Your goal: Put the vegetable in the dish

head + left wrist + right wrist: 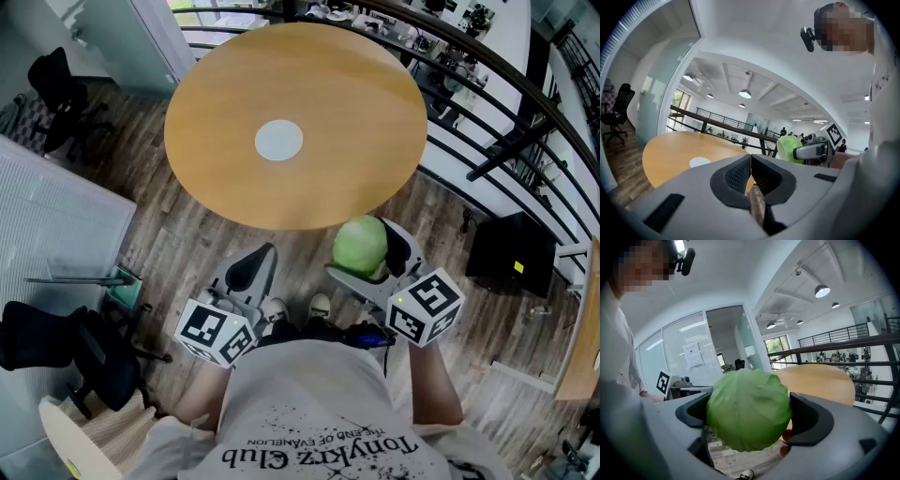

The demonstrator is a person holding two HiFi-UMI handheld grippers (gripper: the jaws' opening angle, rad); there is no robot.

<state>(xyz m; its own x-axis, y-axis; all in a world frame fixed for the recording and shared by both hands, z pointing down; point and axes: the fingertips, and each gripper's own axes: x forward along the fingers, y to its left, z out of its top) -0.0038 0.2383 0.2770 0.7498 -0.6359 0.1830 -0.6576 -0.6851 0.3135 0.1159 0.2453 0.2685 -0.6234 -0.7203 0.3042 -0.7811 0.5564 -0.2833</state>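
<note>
A round green cabbage (360, 246) sits between the wide-set jaws of my right gripper (372, 255), which is shut on it, short of the table's near edge. In the right gripper view the cabbage (747, 408) fills the gap of the right gripper (749, 414), touching both sides. A small white dish (278, 141) lies at the middle of the round wooden table (375, 94). My left gripper (249, 270) hangs beside the right one, shut and holding nothing. The left gripper view shows the left gripper (751, 169) with pads together, the dish (700, 162) and the cabbage (790, 147) beyond.
A black railing (487, 103) curves round the table's far and right side. A black office chair (52, 84) stands at far left, another chair (56, 347) at near left. A black box (511, 253) rests on the wooden floor at right.
</note>
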